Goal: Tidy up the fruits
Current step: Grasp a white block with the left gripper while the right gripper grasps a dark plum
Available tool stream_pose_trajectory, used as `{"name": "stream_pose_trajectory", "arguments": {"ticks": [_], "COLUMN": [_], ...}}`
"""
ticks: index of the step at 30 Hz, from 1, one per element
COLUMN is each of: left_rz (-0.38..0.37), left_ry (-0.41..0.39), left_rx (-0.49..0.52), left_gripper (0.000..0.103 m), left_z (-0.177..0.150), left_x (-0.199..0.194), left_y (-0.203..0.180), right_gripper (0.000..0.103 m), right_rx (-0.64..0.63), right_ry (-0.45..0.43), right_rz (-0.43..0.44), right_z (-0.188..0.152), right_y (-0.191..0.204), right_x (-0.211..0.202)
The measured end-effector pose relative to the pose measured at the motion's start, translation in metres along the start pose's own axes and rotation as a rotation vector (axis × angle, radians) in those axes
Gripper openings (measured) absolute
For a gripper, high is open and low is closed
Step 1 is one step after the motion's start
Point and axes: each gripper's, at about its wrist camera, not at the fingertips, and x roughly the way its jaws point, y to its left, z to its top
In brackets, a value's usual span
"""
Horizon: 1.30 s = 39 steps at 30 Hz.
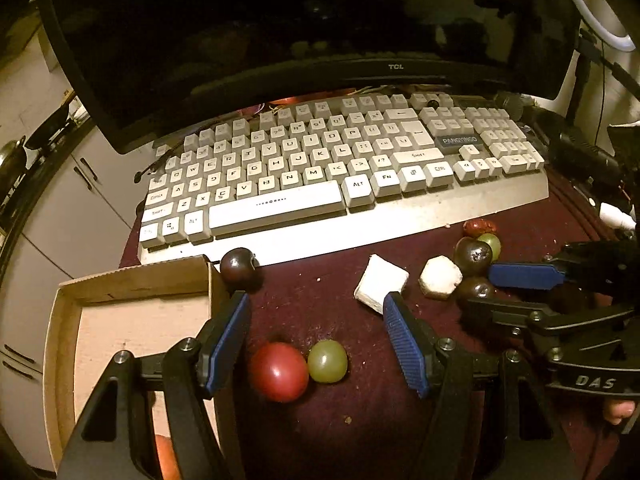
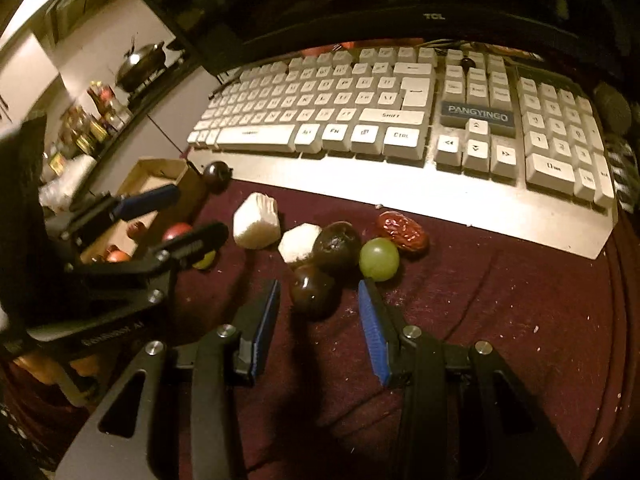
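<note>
Left gripper (image 1: 316, 328) spread, empty; tomato (image 1: 279, 372), green grape (image 1: 327, 361) between fingers. Right gripper (image 2: 319, 304) spread, empty; dark plum (image 2: 312, 295) between fingertips.

The cardboard box (image 1: 132, 320) is partly covered by the left gripper (image 1: 316, 340), and an orange object (image 1: 166, 456) inside is cut off by the lower edge; the shelf items (image 2: 86, 120) are blurred beyond telling
</note>
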Motion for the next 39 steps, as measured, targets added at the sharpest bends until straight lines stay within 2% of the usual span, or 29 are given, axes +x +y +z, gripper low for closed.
{"name": "stream_pose_trajectory", "arguments": {"ticks": [6,11,17,20,28,36,38,39], "left_rz": [-0.007,-0.005,-0.013,-0.006,-0.015,-0.024,-0.029,-0.039], "left_ry": [-0.023,-0.01,0.033,0.06,0.115,0.133,0.127,0.124], "left_rx": [0.003,0.0,0.0,0.001,-0.019,-0.036,-0.03,-0.027], "left_gripper": [0.068,0.068,0.068,0.068,0.068,0.068,0.064,0.057], "left_z": [-0.001,0.001,0.006,0.009,0.012,0.012,0.014,0.014], "left_x": [-0.01,-0.007,0.005,0.013,0.03,0.04,0.041,0.04], "left_y": [0.0,-0.004,-0.01,-0.013,-0.015,-0.017,-0.019,-0.021], "right_gripper": [0.042,0.041,0.026,0.024,0.024,0.024,0.024,0.024], "right_rx": [-0.06,-0.116,-0.147,-0.133,0.005,0.015,0.014,0.013], "right_ry": [-0.026,-0.042,-0.05,-0.042,-0.009,-0.027,-0.029,-0.03], "right_rz": [-0.058,-0.12,-0.173,-0.161,-0.082,-0.057,-0.058,-0.059], "right_z": [0.001,-0.002,-0.004,-0.004,-0.002,-0.004,-0.005,-0.005], "right_y": [0.013,0.02,0.021,0.016,-0.01,-0.007,-0.007,-0.007], "right_x": [0.008,0.009,0.01,0.006,-0.005,-0.011,-0.011,-0.011]}}
